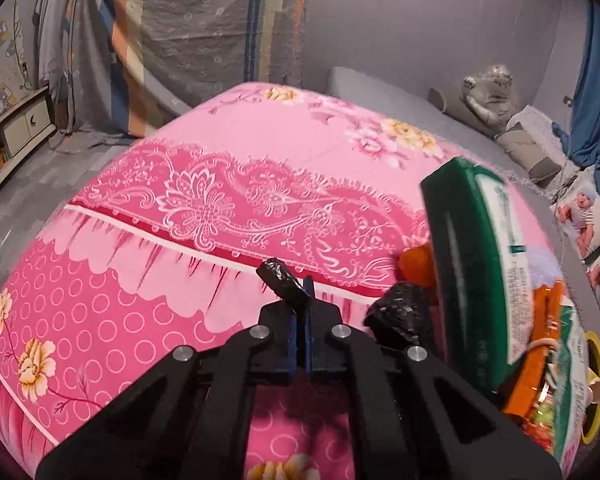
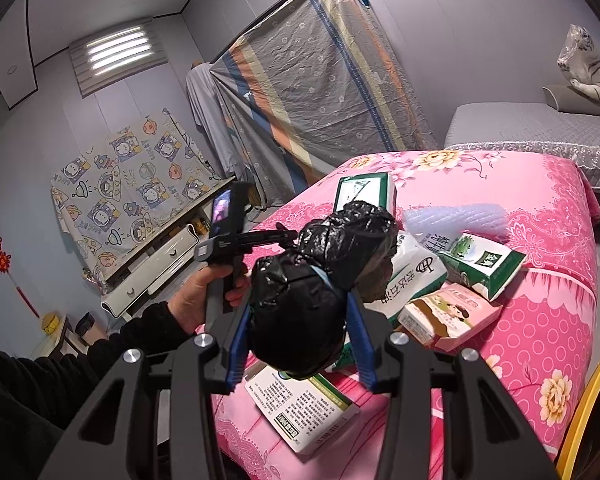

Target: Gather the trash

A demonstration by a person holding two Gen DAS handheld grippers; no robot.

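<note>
black crinkly plastic, a rolled-up trash bag (image 2: 300, 312), sits between the blue pads of my right gripper (image 2: 300, 340), and the pads squeeze its fat bundle. my left gripper (image 1: 300, 312) is clamped tight on a thin twisted corner of that black bag (image 1: 284, 284), with the pads pressed together on it. both hold it up over the pink flowery bed cover (image 1: 180, 200). the trash lies on that cover: a green and white carton (image 2: 486, 264), a pink and white carton (image 2: 448, 316), a white packet with printed words (image 2: 304, 412) and a bumpy see-through plastic sheet (image 2: 456, 218). i think i am at the step of getting the bag open, before any trash goes in. next i would pull my two grippers apart slowly so the bag unrolls. if i tug too fast, the thin corner may slip out.
</note>
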